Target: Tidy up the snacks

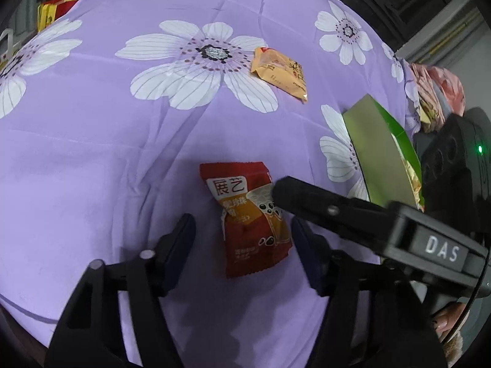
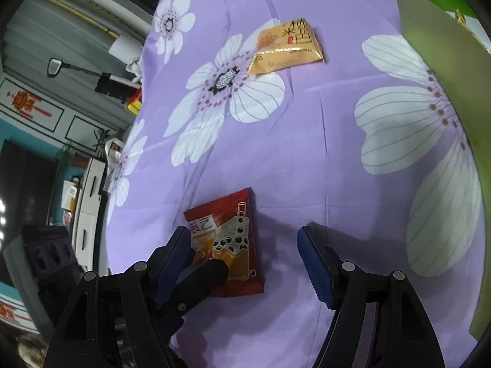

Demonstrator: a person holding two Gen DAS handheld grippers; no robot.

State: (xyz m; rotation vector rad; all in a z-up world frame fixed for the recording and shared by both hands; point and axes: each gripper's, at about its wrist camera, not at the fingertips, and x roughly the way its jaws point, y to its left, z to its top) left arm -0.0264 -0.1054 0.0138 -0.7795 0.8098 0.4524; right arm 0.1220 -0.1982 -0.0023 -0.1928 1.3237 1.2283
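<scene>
A red milk-tea snack packet [image 1: 248,217] lies flat on the purple flowered cloth [image 1: 122,141]. My left gripper [image 1: 244,245] straddles it, open, with a gap showing at its left pad. One finger [image 1: 307,202] of my right gripper reaches in from the right over the packet's upper corner. In the right wrist view the same packet [image 2: 233,239] sits by the left finger of my right gripper [image 2: 245,236], which is open and holds nothing; a left-gripper finger [image 2: 211,273] rests over the packet's lower part. An orange packet [image 1: 280,73] [image 2: 288,46] lies farther off.
An open green box [image 1: 380,156] [image 2: 438,61] stands at the right with gold wrappers inside. A pink bag [image 1: 442,92] lies beyond it. Yellow-red packs [image 1: 52,9] sit past the cloth's far left edge. Room furniture [image 2: 89,208] stands left of the cloth.
</scene>
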